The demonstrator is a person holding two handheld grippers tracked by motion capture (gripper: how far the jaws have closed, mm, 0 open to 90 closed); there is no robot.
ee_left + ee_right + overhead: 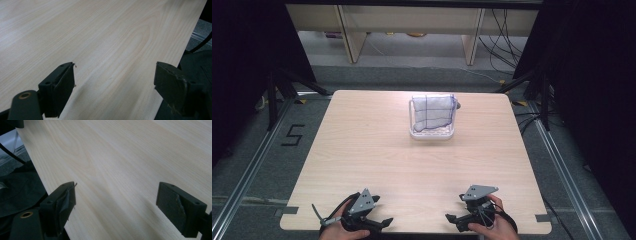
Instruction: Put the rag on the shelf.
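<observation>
A white cloth with thin blue lines sits folded and upright in a small white rack at the far middle of the table, well apart from both of my grippers. I judge it light, soft and limp: it should sag and unfold once lifted, and it will not slip or break. The best hold looks to be the top folded edge, which rises above the rack's rim, pinched across the layers so they come up together; the rack itself seems light enough to tip or slide if the cloth drags on it.

My left gripper and my right gripper rest at the near edge of the table, one in each hand, tips turned toward each other. Both pairs of jaws stand wide open with nothing between them.

The high view gives the cloth, the rack and the whole layout, with floor and cables beyond. The left gripper view and the right gripper view instead give pale wood grain close up between the black jaws, worn pad faces, and the table's edge dropping off to one side.
</observation>
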